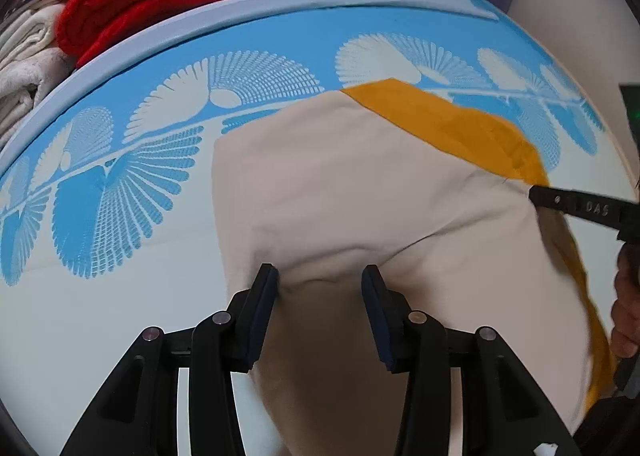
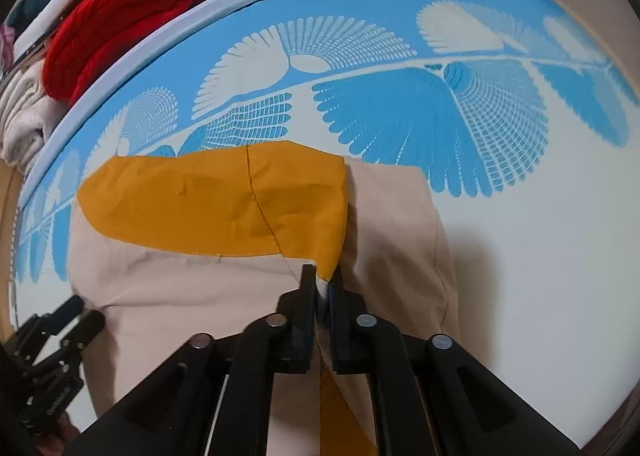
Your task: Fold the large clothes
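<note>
Right gripper (image 2: 323,288) pinches the garment (image 2: 224,288) at its orange-beige seam, likely to lift a fold; left gripper (image 1: 320,276) straddles a beige ridge, apparently not clamped. Garment lies flat on the sheet (image 2: 540,276).

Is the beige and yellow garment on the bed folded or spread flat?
Folded, at least partly. The garment has a yellow panel doubled over the beige cloth, and its outline is compact on the bed.
</note>
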Motion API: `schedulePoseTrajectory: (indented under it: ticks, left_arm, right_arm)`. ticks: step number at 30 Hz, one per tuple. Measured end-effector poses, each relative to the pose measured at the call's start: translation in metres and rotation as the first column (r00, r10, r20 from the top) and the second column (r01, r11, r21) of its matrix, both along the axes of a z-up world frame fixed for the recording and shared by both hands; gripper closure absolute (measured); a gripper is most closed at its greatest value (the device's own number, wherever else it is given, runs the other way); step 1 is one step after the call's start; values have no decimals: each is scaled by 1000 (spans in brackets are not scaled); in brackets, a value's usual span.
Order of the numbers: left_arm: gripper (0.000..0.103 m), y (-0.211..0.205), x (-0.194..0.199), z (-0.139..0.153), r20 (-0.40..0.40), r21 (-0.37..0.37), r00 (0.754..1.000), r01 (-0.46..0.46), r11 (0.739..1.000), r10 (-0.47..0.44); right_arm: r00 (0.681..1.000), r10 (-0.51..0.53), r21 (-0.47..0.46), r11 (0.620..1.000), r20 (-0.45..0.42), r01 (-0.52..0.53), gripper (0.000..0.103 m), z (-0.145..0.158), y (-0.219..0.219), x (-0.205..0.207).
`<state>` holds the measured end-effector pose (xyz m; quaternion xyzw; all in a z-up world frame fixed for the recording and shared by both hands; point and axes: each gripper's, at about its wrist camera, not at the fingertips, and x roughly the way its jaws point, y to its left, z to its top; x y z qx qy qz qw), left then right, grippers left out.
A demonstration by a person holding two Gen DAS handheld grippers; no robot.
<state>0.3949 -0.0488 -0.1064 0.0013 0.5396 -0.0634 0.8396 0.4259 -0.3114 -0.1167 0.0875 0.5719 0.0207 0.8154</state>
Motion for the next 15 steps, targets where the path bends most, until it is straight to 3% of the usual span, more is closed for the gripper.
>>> schedulePoseTrajectory:
  ticks: [2, 4, 7, 9, 11, 15]
  left_arm:
    - [48, 13, -3, 7, 1, -25, 999, -44, 999, 44]
    - [34, 31, -5, 11, -15, -69, 994, -108, 992, 107]
    - [27, 54, -5, -6, -150, -155, 976, -182, 971, 159]
    - [27, 69, -7, -26, -268, -248, 946, -250, 936, 181]
    - [27, 81, -9, -44, -355, -352, 912, -332, 875, 203]
    - [27, 81, -9, -64, -423, -471, 893, -362, 804, 154]
  right_arm:
    - [1000, -10, -23, 1000, 11, 11, 67, 7, -3, -2]
    - [999, -27, -25, 999, 32, 27, 53, 17, -12, -11]
    - [1000, -23, -16, 1000, 10, 23, 36, 20, -25, -23]
    - [999, -17, -6, 1000, -45, 17, 33, 12, -33, -30]
    - [987, -2, 51, 999, -159, 10, 33, -7, -43, -37]
    - [968, 42, 171, 985, -249, 1, 32, -29, -50, -45]
